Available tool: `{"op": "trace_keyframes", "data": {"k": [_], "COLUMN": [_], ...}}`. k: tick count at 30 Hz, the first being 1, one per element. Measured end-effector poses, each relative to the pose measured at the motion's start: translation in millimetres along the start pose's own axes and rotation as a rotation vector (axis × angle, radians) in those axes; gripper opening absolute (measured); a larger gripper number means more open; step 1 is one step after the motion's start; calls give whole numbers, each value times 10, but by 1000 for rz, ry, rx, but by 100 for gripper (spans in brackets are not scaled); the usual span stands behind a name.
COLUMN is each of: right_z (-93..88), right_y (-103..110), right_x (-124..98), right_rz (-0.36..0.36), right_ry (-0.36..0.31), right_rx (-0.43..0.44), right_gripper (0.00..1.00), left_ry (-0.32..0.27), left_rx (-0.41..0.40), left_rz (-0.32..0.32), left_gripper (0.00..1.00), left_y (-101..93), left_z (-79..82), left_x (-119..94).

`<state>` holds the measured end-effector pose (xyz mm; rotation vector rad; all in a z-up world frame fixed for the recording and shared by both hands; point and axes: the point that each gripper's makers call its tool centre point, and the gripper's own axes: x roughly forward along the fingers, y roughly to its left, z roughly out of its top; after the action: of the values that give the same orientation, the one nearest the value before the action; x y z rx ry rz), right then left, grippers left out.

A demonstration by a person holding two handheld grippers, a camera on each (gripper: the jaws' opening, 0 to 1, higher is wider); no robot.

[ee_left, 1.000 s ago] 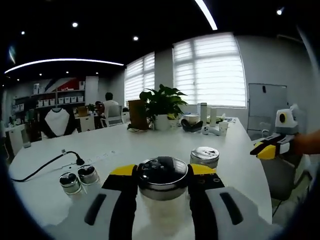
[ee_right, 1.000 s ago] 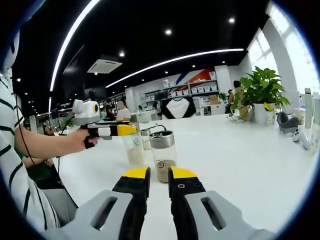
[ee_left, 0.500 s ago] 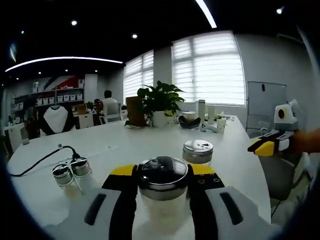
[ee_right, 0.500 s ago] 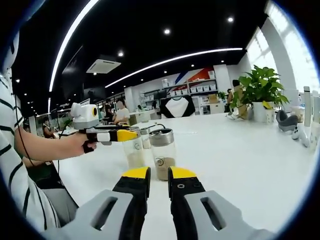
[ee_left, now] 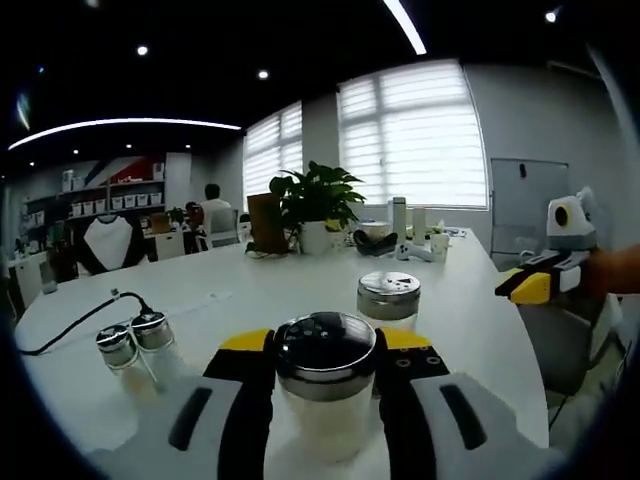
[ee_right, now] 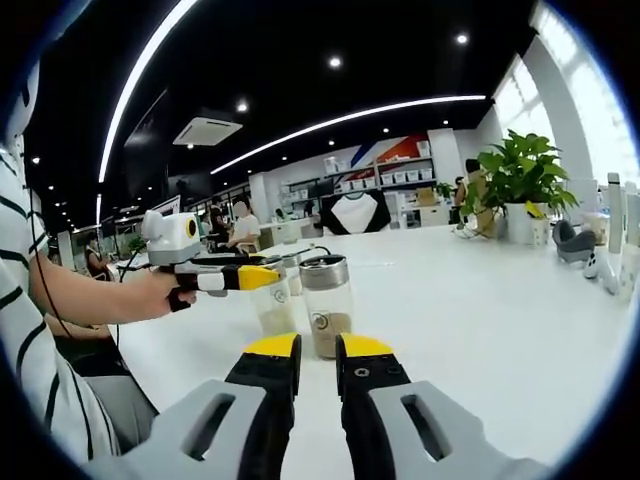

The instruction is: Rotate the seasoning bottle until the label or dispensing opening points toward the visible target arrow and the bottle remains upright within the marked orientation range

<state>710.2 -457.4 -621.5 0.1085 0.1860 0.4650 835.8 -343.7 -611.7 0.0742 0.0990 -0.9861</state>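
Between the left gripper [ee_left: 325,350]'s yellow-tipped fingers [ee_left: 247,345] sits a seasoning bottle [ee_left: 325,385]. The fingers press on both sides of its shiny metal lid, so they are holding it. The bottle stands upright, with a clear glass body under the lid. From the right gripper view this same gripper [ee_right: 255,278] comes in from the left, held by a hand [ee_right: 172,290], with the glass bottle [ee_right: 272,305] hanging below its yellow tips.

Just past the held bottle, a second bottle [ee_left: 388,298] with a metal lid stands on the white bench [ee_left: 260,295]. In the right gripper view this bottle [ee_right: 328,305] has brown powder in the bottom and a small round label on its front. The right gripper [ee_right: 318,350] points at it, and its fingers [ee_right: 272,348] are almost together with nothing between them.

Off to one side on the bench are two small shakers [ee_left: 132,338], touching each other, near a black cable [ee_left: 75,325]. Farther back stands a green plant [ee_left: 312,200] in a white pot.
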Motion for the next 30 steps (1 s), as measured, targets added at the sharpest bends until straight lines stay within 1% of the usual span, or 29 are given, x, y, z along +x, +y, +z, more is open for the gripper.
{"op": "trace_keyframes", "data": {"k": [2, 6, 7, 9, 11, 14, 17, 18, 19, 20, 21, 23, 30], "right_z": [-6, -5, -4, -6, -5, -1, 8, 12, 10, 10, 10, 12, 19], "right_y": [5, 8, 12, 21, 33, 81, 127, 143, 146, 152, 159, 181, 279], "right_x": [10, 46, 54, 77, 94, 130, 153, 162, 168, 175, 183, 200, 235], "right_rz": [1, 4, 5, 8, 10, 24, 40, 47, 52, 56, 60, 66, 94], "right_ry": [4, 2, 2, 2, 2, 5, 8, 9, 10, 12, 14, 16, 21], "right_rx": [-2, -4, -4, -3, -3, -2, -2, -3, -3, -3, -1, 5, 1], "right_gripper": [11, 11, 11, 11, 11, 9, 8, 8, 8, 7, 7, 7, 7], "left_ry": [-8, -33, -35, -32, -27, -24, -31, -35, -41, -41, -44, -38, -50], "left_rx": [5, -4, -11, 5, -1, -1, -6, -8, -13, -27, -14, -34, -38], "left_rz": [0, -25, -43, -53, -59, -87, -121, -142, -172, -229, -230, -259, -321], "left_gripper": [41, 41, 41, 41, 41, 41, 41, 41, 41, 41, 41, 41, 42], "left_y": [-3, 2, -2, -8, 0, 3, -3, -7, -25, -78, -37, -37, -43], "left_z": [3, 4, 9, 12, 11, 5, 5, 2, 4, 1, 1, -8, -9], "left_x": [1, 1, 0, 5, 9, 0, -6, -6, -6, -20, -24, -21, -20]}}
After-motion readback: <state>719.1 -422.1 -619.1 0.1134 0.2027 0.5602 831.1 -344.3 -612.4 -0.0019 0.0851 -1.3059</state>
